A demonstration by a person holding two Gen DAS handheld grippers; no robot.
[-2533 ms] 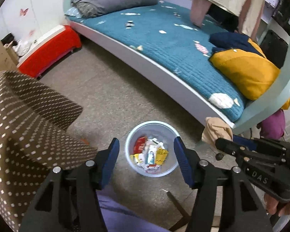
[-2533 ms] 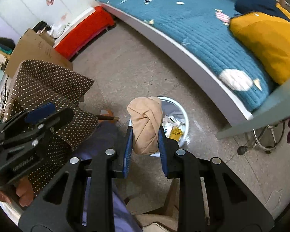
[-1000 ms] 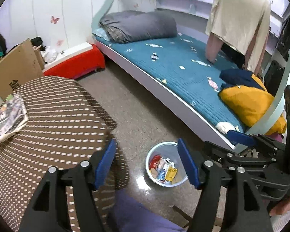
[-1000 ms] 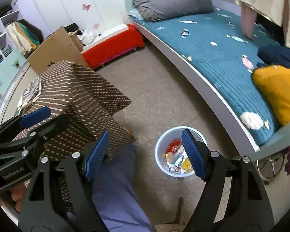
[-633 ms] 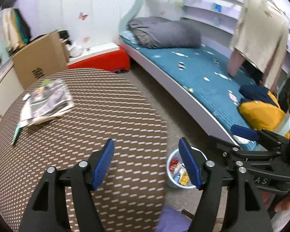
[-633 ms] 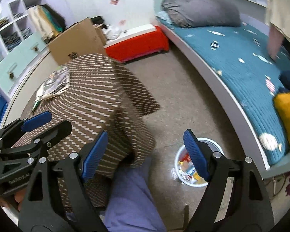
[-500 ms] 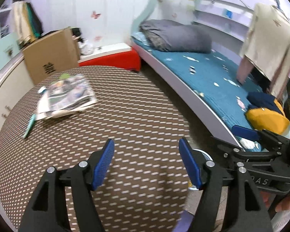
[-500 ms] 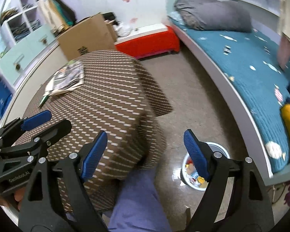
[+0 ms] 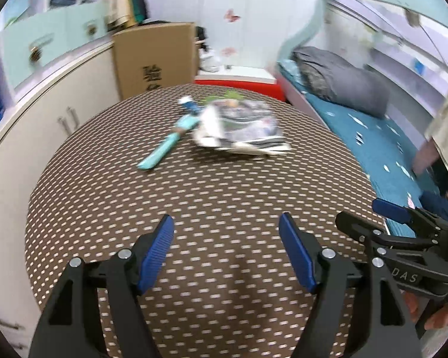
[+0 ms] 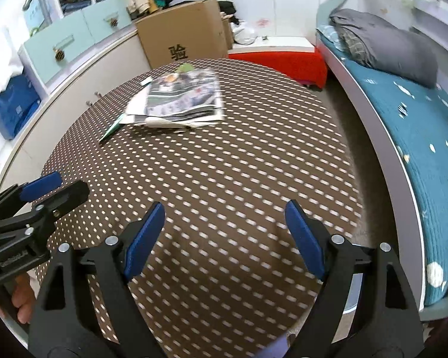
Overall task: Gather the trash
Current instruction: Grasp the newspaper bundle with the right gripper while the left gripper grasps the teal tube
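Both views look down on a round table with a brown dotted cloth (image 9: pixel 224 185) (image 10: pixel 224 161). At its far side lies a stack of newspapers (image 9: pixel 242 128) (image 10: pixel 179 101), and beside it a teal stick-like item (image 9: pixel 164 149), blurred. My left gripper (image 9: pixel 225 217) hangs over the near part of the table, its jaws opening with nothing between them. My right gripper (image 10: pixel 224 205) is open and empty over the table's near right part. Each gripper also shows in the other's view, the right gripper (image 9: pixel 364 214) and the left gripper (image 10: pixel 68 185). The waste bin is not clearly in view.
A cardboard box (image 10: pixel 185 38) and a red box (image 10: pixel 283 59) stand behind the table. The bed with a teal cover (image 10: pixel 418 137) and a grey pillow (image 10: pixel 385 44) runs along the right. Pale cabinets (image 9: pixel 59 107) line the left, with a blue bag (image 10: pixel 12 104).
Both views swung up and left from the floor bin to the tabletop. The tan wad that my right gripper held is gone from its jaws, which now stand wide.
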